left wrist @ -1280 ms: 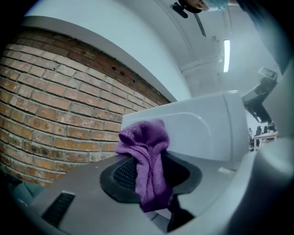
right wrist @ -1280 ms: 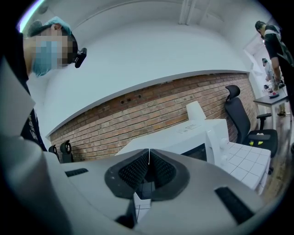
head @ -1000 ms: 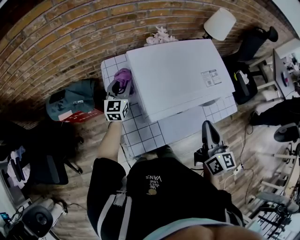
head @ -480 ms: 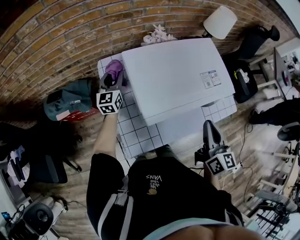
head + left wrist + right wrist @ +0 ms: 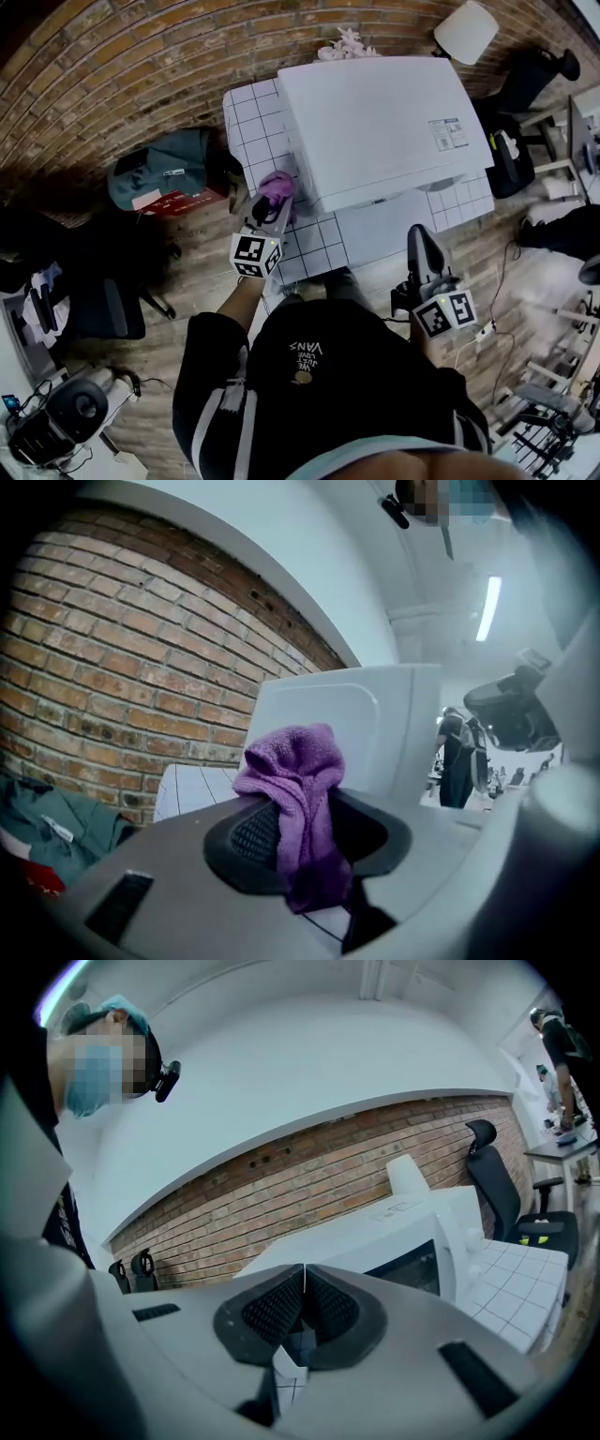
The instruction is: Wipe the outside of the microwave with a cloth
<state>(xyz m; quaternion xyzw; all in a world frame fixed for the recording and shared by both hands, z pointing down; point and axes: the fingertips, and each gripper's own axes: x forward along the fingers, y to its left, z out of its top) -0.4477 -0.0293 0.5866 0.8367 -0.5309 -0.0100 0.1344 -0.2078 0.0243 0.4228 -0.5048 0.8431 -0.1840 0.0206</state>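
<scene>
The white microwave (image 5: 375, 122) stands on a white tiled table (image 5: 258, 131); its door faces the person. My left gripper (image 5: 274, 199) is by the microwave's left side near its front corner, shut on a purple cloth (image 5: 278, 186). In the left gripper view the cloth (image 5: 295, 780) bunches up between the jaws, with the microwave's side panel (image 5: 337, 719) just behind it. My right gripper (image 5: 420, 239) hangs off the table's front right, jaws shut on nothing. The right gripper view has that gripper (image 5: 303, 1302) pointing towards the microwave's front (image 5: 412, 1241).
A grey-green bag (image 5: 155, 176) and a red item (image 5: 173, 202) lie on the floor left of the table. A white lamp shade (image 5: 466, 30) and pink flowers (image 5: 342, 42) sit behind the microwave. A black office chair (image 5: 534, 70) stands at the right, dark chairs (image 5: 94, 309) at the left.
My left gripper with the cloth has come from the back of the microwave's left side forward to its front corner. The right gripper has stayed in place.
</scene>
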